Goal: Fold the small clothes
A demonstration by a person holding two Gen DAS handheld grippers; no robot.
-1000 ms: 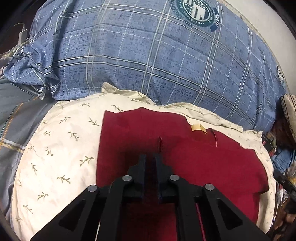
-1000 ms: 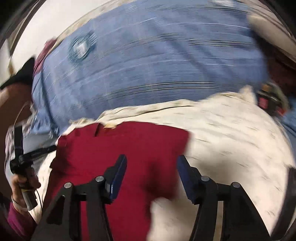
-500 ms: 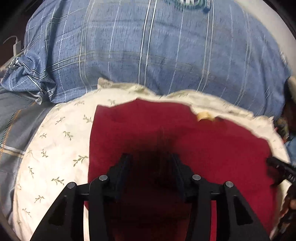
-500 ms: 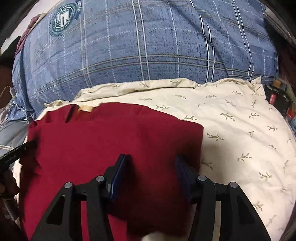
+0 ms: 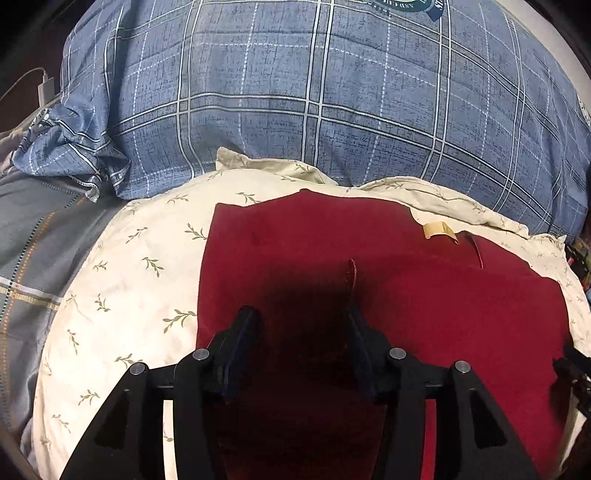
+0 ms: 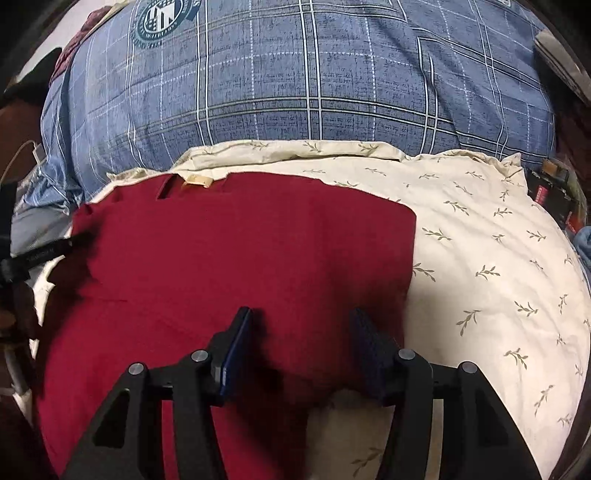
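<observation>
A big blue plaid pillow (image 5: pixel 332 92) fills the far side of both views, with a round crest printed on it (image 6: pixel 162 20). Against its near edge lies a cream pillow with a green sprig print (image 5: pixel 122 280), and it carries the task's thing: a dark red garment (image 5: pixel 424 302) spread flat on its top, with cream cloth showing to the left of it in the left wrist view and to the right of it in the right wrist view. A tan label (image 5: pixel 437 230) sits at the garment's far edge. Grey striped bedding (image 5: pixel 33 236) lies at the far left, with a white charger and cable (image 5: pixel 44 90) beyond it. The left gripper (image 5: pixel 299 326) hangs low over the left half of the garment; its fingers have just been opening and stand moderately apart, pads off the cloth, with only a raised red fold just ahead of the right one. The right gripper (image 6: pixel 301 330) hovers over the garment's near right part, its fingers likewise moderately apart and closed on nothing.
</observation>
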